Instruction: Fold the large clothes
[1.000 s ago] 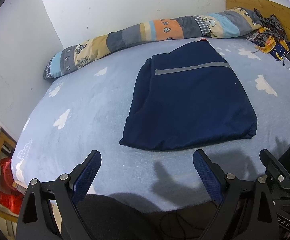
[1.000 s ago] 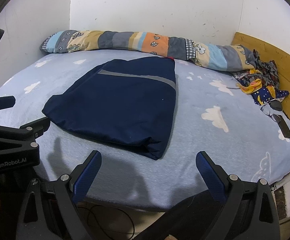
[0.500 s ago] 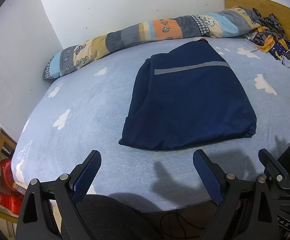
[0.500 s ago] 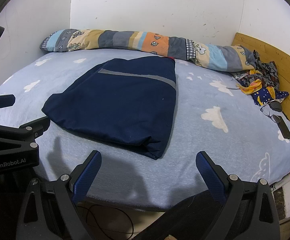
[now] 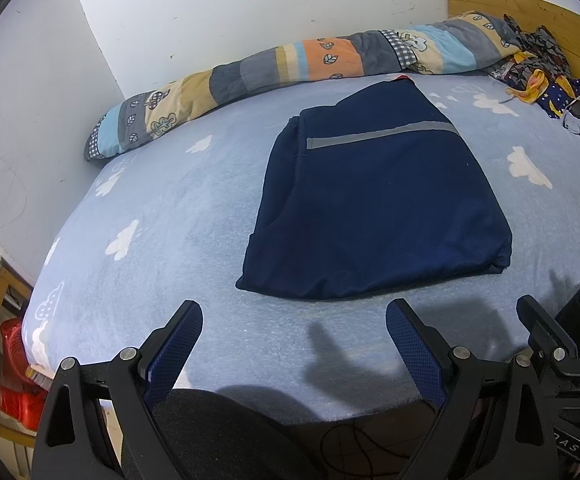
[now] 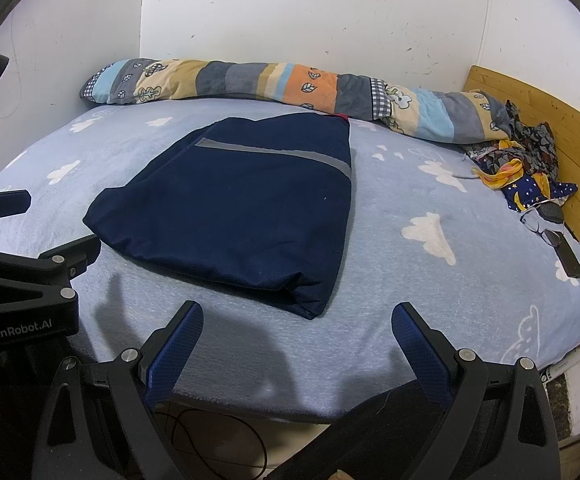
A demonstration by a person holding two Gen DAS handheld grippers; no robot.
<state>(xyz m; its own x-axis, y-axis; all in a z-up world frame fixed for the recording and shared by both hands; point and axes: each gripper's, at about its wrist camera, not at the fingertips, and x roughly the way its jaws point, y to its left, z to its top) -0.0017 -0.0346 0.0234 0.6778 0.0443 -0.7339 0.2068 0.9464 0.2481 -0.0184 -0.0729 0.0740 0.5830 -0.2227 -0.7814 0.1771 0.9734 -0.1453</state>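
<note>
Both the left gripper (image 5: 294,344) and right gripper (image 6: 298,344) hang released, empty, at the bed's (image 5: 162,216) near edge; the navy garment (image 5: 374,208) looks folded, perhaps needing one last fold or nothing.

A patchwork bolster (image 6: 290,84) lies along the wall, glasses (image 6: 540,226) beside a phone (image 6: 569,258)

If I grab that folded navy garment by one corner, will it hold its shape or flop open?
The navy garment would probably flop: it is soft cloth, rounded and slumped at its folded edges. The layers look loose, so lifting one corner would likely undo the fold. Pushed, it may bunch rather than slide, since the bedsheet looks fleecy.
</note>
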